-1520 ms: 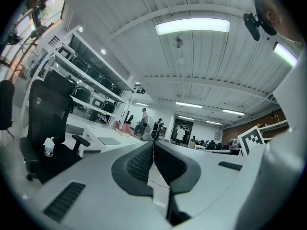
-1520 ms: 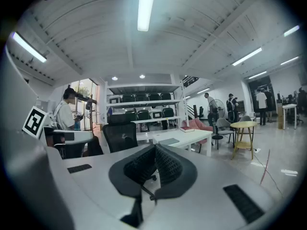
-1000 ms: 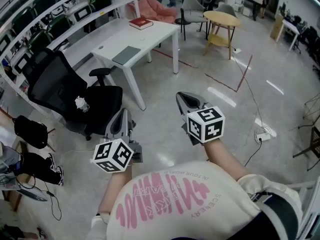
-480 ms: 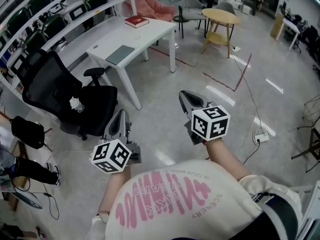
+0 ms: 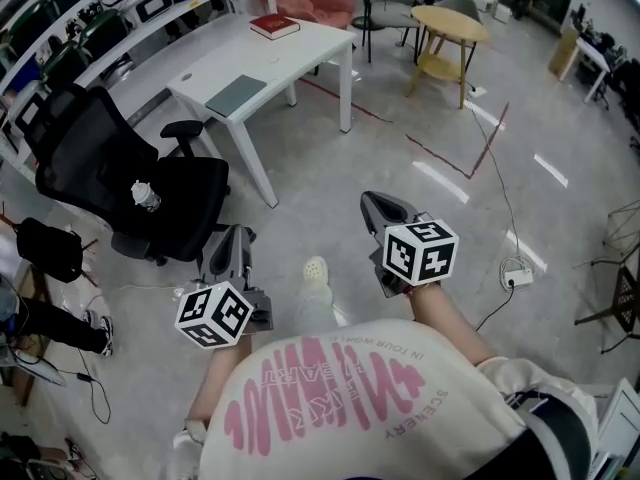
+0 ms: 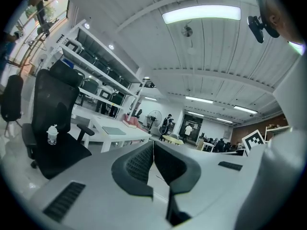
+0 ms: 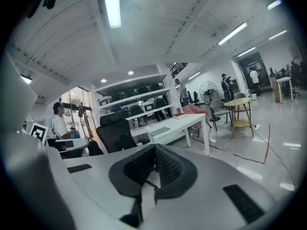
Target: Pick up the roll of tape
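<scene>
- Roll of tape: we see none for certain, so we take the white desk (image 5: 300, 53), ahead-left, as landmark.
- Left gripper (image 5: 238, 233), jaws pressed together on nothing, sits nearer the desk; right gripper (image 5: 370, 200), likewise closed and empty, sits farther.
- A small ring (image 5: 186, 76) on the desk's left end may be it.

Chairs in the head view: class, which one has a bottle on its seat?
The black office chair beside the white desk: a bottle sits on its seat. The grey chairs by the round table show none.
</scene>
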